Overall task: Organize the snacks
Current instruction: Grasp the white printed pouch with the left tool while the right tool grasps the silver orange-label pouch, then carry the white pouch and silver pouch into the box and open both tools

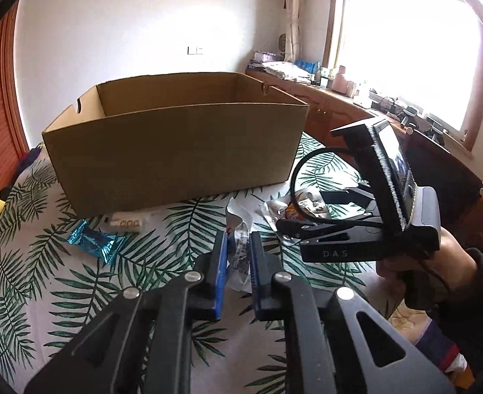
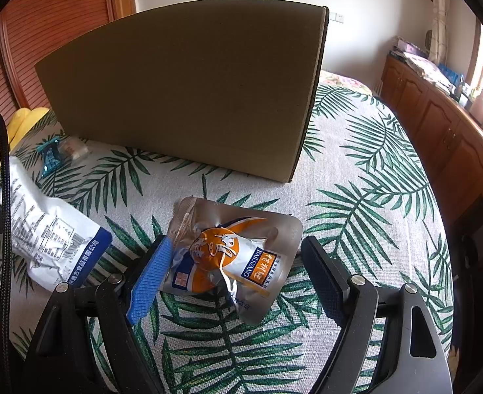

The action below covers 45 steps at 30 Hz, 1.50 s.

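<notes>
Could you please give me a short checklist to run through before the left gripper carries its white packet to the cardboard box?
1. Left gripper shut on the crinkled white and blue snack packet: ok.
2. Open brown cardboard box has its top unobstructed: ok.
3. Room inside the box: cannot tell, its floor is hidden.
4. Right gripper open, with the silver and orange foil pouch lying between its fingers on the leaf-print cloth, not gripped: ok.
5. Blue foil wrapper and small white packet still outside the box: not ok.
</notes>
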Each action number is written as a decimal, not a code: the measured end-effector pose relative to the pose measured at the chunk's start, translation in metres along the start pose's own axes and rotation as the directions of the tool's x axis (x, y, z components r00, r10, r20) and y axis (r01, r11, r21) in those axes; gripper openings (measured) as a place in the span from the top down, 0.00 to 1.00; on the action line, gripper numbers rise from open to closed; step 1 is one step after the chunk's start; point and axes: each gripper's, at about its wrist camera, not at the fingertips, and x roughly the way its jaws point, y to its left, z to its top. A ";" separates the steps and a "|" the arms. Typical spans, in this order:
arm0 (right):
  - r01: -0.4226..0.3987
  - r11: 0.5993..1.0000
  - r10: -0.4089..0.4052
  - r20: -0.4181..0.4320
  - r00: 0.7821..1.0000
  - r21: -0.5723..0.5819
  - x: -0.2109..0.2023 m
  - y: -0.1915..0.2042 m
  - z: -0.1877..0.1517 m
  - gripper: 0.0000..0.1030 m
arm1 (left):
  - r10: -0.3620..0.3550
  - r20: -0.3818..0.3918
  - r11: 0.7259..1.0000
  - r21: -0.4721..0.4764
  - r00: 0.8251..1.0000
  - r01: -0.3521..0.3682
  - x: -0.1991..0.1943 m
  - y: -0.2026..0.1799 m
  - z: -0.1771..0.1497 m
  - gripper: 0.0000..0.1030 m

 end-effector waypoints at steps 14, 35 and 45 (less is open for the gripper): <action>-0.059 0.998 0.058 0.046 0.997 0.014 -0.023 -0.001 -0.004 0.64 | -0.003 0.030 1.000 -0.019 1.000 0.003 -0.011 0.002 -0.003 1.00; -0.110 0.994 0.109 0.221 0.969 -0.008 -0.086 0.016 0.010 0.77 | 0.026 0.149 1.000 -0.011 0.989 -0.024 -0.054 0.011 0.034 1.00; -0.115 0.993 0.121 0.284 0.951 -0.039 -0.119 0.024 0.019 0.77 | 0.058 0.198 0.998 -0.001 0.978 -0.059 -0.073 0.020 0.056 1.00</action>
